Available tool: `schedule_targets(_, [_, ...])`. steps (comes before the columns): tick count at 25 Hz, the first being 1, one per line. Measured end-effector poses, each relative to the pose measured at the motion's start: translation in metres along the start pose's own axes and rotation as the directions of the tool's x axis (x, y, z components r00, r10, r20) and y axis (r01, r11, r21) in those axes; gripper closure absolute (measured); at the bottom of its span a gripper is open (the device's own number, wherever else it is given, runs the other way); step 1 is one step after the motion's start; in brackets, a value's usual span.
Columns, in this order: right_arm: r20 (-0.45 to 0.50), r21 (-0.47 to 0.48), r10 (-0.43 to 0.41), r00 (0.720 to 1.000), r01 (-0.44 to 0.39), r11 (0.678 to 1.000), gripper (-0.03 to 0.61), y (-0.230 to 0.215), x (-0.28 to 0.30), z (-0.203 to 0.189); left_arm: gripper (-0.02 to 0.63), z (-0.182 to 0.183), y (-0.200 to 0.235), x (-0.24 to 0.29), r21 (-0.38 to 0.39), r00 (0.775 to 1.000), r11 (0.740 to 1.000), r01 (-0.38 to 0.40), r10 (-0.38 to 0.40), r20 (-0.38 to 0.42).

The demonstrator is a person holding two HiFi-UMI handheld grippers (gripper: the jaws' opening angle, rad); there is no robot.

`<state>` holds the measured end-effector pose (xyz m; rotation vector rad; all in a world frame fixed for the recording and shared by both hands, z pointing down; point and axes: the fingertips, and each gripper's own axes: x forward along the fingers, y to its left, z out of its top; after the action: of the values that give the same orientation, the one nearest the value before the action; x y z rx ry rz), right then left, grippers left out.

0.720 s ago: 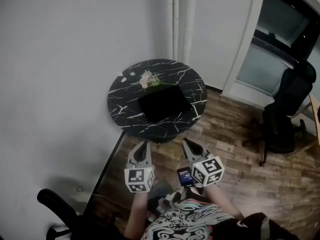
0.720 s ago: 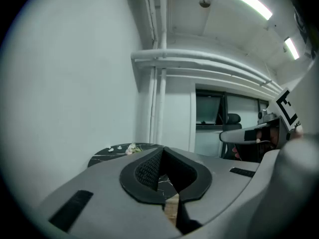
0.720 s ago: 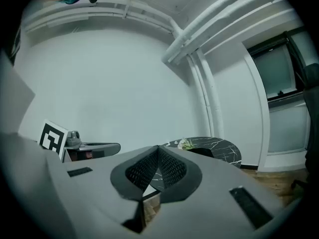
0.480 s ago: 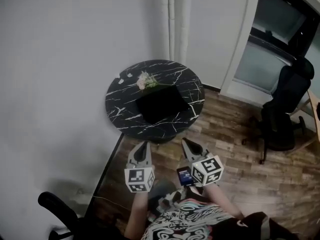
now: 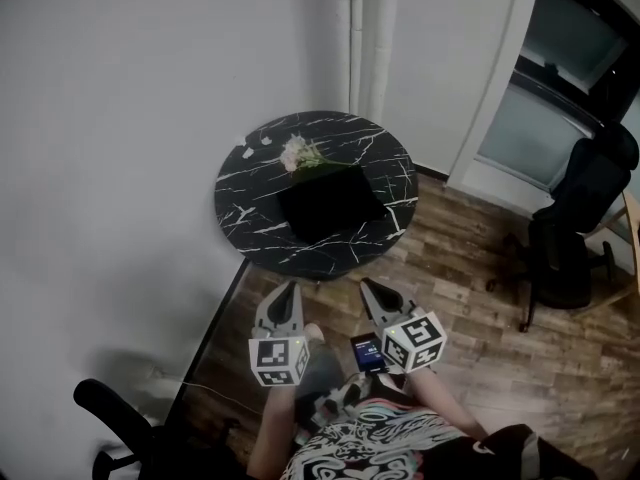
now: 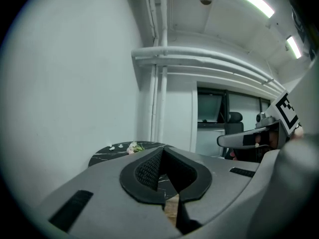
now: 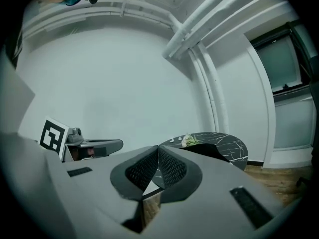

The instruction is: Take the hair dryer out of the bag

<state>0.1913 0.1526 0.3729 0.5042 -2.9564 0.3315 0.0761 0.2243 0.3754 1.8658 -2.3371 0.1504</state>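
The left gripper [image 5: 289, 288] and the right gripper [image 5: 368, 285] sit side by side in front of the person's body, tips toward the table. Each has its jaws pressed together with nothing between them. Against the frames from half a second back, both grippers hold nearly the same spot. Only the view has drifted, so the round black marble table [image 5: 243, 194] sits a touch higher and further right in the picture. A small lit screen [image 5: 366, 352] shows just beside the right gripper's marker cube.

The black bag [image 5: 330, 204] lies flat on the middle of the table, well apart from both grippers, with a strip of wooden floor [image 5: 500, 353] between. It looks unmoved. The hair dryer itself cannot be seen. A small bunch of pale flowers [image 5: 298, 154] lies at the far rim, just behind the bag.

The near edge of the table faces the grippers with bare floor before it. On the left a white wall [image 5: 120, 168] runs close to the table's rim, and white pipes [image 5: 365, 38] rise in the corner behind it. To the right the floor lies open as far as a black office chair [image 5: 575, 238] by the window [image 5: 560, 98]. Another chair [image 5: 115, 413] stands at the lower left, near the person.
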Motion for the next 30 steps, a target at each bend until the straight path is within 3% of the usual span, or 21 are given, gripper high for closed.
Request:
schedule_targets(5, [0.011,0.087,0.021,1.0,-0.022,0.996,0.56,-0.01,0.022,-0.004,0.601,-0.013,0.021,0.014,-0.023,1.0,1.0,-0.021,0.021,-0.011])
schedule_targets(18, [-0.05,0.108,-0.031,0.998,0.036,0.994,0.56,-0.065,0.131,0.004,0.6,-0.009,0.097,0.121,-0.052,0.999,0.999,0.009,-0.012,-0.042])
schedule_targets(27, [-0.173,0.025,-0.173,0.97,0.18,0.983,0.56,-0.108,0.191,-0.003,0.601,-0.007,0.147,0.194,-0.088,0.996,0.994,0.063,-0.068,-0.057])
schedule_targets(30, [-0.234,-0.082,-0.224,0.946,0.21,0.974,0.558,-0.116,0.206,-0.006,0.601,-0.009,0.16,0.211,-0.09,0.994,0.992,0.085,-0.091,-0.061])
